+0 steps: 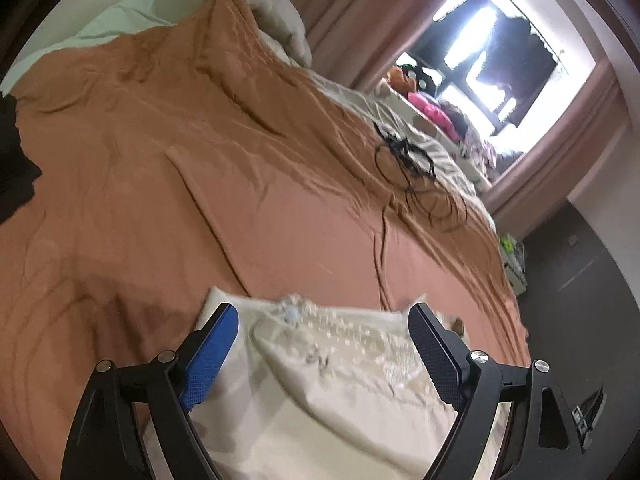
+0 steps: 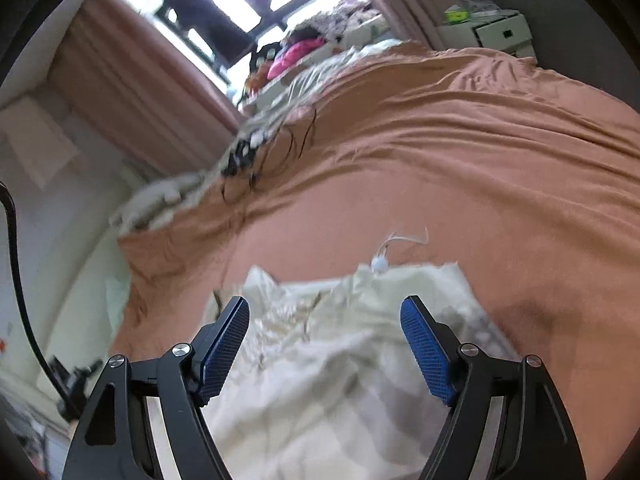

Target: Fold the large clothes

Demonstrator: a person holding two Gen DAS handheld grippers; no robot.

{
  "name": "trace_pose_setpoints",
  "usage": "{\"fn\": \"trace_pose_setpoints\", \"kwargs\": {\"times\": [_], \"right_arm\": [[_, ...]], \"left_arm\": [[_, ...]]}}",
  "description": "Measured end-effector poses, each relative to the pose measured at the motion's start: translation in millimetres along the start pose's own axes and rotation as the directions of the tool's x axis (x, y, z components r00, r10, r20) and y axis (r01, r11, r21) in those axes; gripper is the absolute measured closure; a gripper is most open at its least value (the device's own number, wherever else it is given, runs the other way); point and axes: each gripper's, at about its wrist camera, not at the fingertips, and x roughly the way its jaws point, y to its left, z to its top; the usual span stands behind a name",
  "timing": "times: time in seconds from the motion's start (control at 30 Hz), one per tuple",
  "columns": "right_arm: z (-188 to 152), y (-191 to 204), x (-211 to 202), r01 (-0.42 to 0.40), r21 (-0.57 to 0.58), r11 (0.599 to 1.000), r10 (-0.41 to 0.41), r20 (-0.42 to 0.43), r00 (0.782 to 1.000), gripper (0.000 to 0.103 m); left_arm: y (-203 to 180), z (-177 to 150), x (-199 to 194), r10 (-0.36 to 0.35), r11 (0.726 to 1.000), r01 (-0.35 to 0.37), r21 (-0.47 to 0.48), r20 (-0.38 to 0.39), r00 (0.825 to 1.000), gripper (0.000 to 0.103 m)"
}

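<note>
Looking along the left gripper [image 1: 322, 316], the jaws stand spread wide, nothing pinched between them. A cream garment [image 1: 320, 380] lies under and between the fingers on an orange-brown sheet [image 1: 200, 180] that covers the bed. The garment's far edge, with beaded or embroidered trim, runs from one fingertip to the other; whether the pads touch the cloth is unclear. A tangle of black cable [image 1: 408, 168] rests on the sheet further off, toward the window [image 1: 500, 52]. Pinkish curtains [image 1: 352, 8] frame that window, and a heap of bright clothes [image 1: 432, 112] sits below it. At the bed's far end lies a pale pillow [image 1: 276, 12].

In the right wrist view the right gripper [image 2: 324, 316] is likewise spread apart and holds nothing. The same cream garment [image 2: 328, 360] lies crumpled beneath it on the sheet [image 2: 460, 152], with a thin white cord [image 2: 400, 240] trailing from its far edge. The cable [image 2: 256, 164] lies well beyond, near the sheet's left edge. A white drawer unit [image 2: 496, 34] stands past the bed at upper right. The picture is blurred.
</note>
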Motion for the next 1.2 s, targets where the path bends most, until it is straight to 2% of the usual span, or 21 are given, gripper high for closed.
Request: {"fn": "trace_pose_setpoints", "kwargs": {"times": [0.27,0.37,0.47,0.53,0.6,0.7,0.73,0.77,0.8,0.83,0.87,0.97,1.03,1.13,1.2], "right_arm": [[-28,74,42,0.01,-0.21,0.978,-0.041,-0.143,0.989,0.026],[-38,96,62,0.017,-0.271,0.962,-0.069,-0.184,0.981,0.026],[-50,109,84,0.023,-0.299,0.954,-0.096,-0.233,0.968,0.027],[-59,113,99,0.039,-0.32,0.947,-0.128,-0.263,0.956,0.031],[-67,114,110,0.065,-0.322,0.944,-0.16,-0.28,0.947,0.038],[-79,113,126,0.072,-0.34,0.938,-0.185,-0.314,0.931,0.041],[-83,113,130,0.078,-0.352,0.933,-0.199,-0.321,0.926,0.044],[-86,112,134,0.089,-0.363,0.927,-0.216,-0.325,0.921,0.058],[-88,109,140,0.108,-0.374,0.921,-0.238,-0.321,0.917,0.079],[-87,107,141,0.12,-0.378,0.918,-0.248,-0.311,0.917,0.089],[-86,106,141,0.115,-0.38,0.918,-0.242,-0.308,0.92,0.097],[-78,110,130,0.09,-0.383,0.919,-0.212,-0.289,0.934,0.1],[-68,116,117,0.085,-0.393,0.915,-0.195,-0.248,0.949,0.1],[-52,124,104,0.079,-0.376,0.923,-0.166,-0.206,0.964,0.1],[-45,129,103,0.08,-0.373,0.924,-0.159,-0.186,0.97,0.1]], "left_arm": [[-31,-29,28,0.074,0.99,-0.058,0.13,-0.121,0.99,0.02],[-43,-41,48,0.125,0.978,-0.09,0.189,-0.181,0.976,0.025],[-53,-52,63,0.146,0.966,-0.091,0.242,-0.219,0.965,0.026],[-62,-60,75,0.165,0.953,-0.091,0.289,-0.243,0.956,0.026],[-69,-69,86,0.183,0.941,-0.092,0.326,-0.261,0.948,0.031],[-76,-81,106,0.222,0.921,-0.098,0.377,-0.303,0.927,0.035],[-76,-84,112,0.234,0.917,-0.101,0.386,-0.315,0.92,0.041],[-77,-87,118,0.251,0.911,-0.11,0.398,-0.323,0.912,0.053],[-76,-92,126,0.289,0.896,-0.132,0.425,-0.328,0.899,0.061],[-77,-95,130,0.303,0.886,-0.136,0.444,-0.331,0.893,0.08],[-79,-98,134,0.307,0.877,-0.13,0.463,-0.33,0.893,0.101],[-89,-97,129,0.304,0.846,-0.114,0.52,-0.295,0.906,0.103],[-98,-88,114,0.279,0.837,-0.11,0.537,-0.245,0.929,0.103],[-101,-67,95,0.232,0.864,-0.112,0.49,-0.19,0.954,0.103],[-105,-56,89,0.213,0.872,-0.113,0.476,-0.162,0.964,0.103]]}}
